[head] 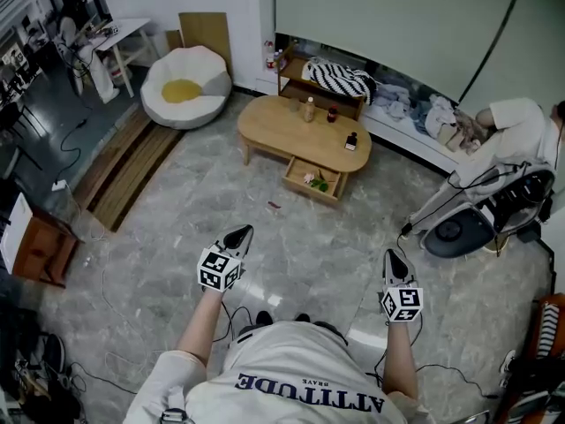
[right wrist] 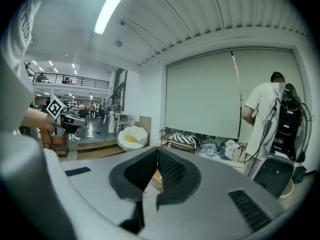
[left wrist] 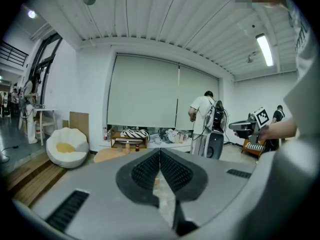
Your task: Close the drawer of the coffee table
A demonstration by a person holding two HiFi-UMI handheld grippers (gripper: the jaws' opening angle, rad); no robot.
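A light wooden oval coffee table (head: 287, 129) stands a few steps ahead of me, with small bottles on its top. Its drawer (head: 314, 179) is pulled out toward me and holds a few small items. My left gripper (head: 239, 236) is shut and empty, held out well short of the table. My right gripper (head: 395, 260) is also shut and empty, off to the right of the drawer's line. In the left gripper view the jaws (left wrist: 160, 154) meet at the tips and the table (left wrist: 107, 155) peeks over them. The right gripper view shows the jaws (right wrist: 157, 154) closed the same way.
A white and yellow beanbag (head: 184, 87) sits left of the table. Behind it stands a low shelf with a striped bag (head: 340, 79). A person in white (head: 519, 129) bends over equipment (head: 481, 215) at right. Wooden steps (head: 132, 166) and cables lie at left.
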